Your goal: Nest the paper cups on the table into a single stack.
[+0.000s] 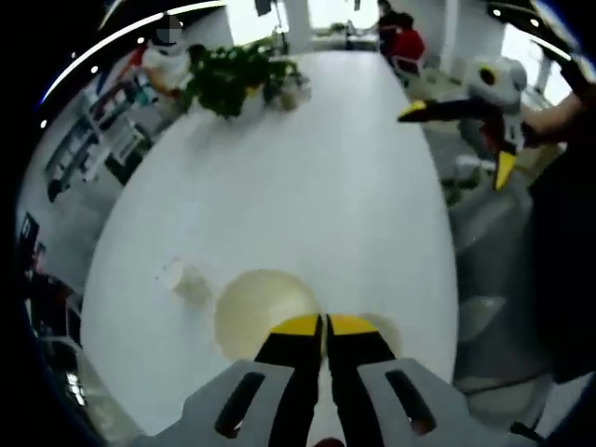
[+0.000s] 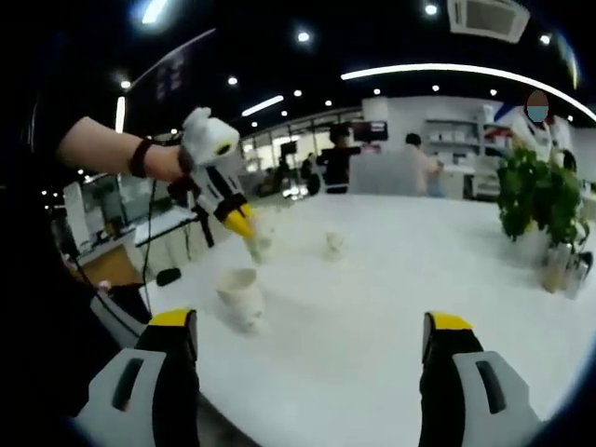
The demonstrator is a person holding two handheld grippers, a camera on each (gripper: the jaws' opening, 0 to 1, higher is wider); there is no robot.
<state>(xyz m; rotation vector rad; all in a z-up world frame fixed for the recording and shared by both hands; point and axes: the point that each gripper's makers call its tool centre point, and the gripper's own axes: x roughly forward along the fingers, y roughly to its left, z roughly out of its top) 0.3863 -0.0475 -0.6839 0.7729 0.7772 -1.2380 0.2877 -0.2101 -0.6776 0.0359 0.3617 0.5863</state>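
My left gripper [image 1: 324, 326] points down at the white table [image 1: 307, 177], jaws shut on the rim of a paper cup [image 1: 264, 310] seen from above. A second pale cup [image 1: 384, 331] peeks out beside the right jaw, and a small cup [image 1: 182, 281] sits further left. In the right gripper view a hand holds the left gripper [image 2: 240, 223] over the table [image 2: 419, 279] with a blurred cup [image 2: 260, 244] at its tip. One cup [image 2: 240, 296] stands in front of it and another [image 2: 333, 244] behind. My right gripper [image 2: 309, 324] is wide open, holding nothing, and hangs off the table's right side [image 1: 458, 142].
A potted plant [image 1: 237, 79] [image 2: 535, 200] stands at the table's far end with small bottles [image 2: 563, 268] beside it. Grey chairs [image 1: 484, 219] line the table's right edge. People stand and sit in the office behind.
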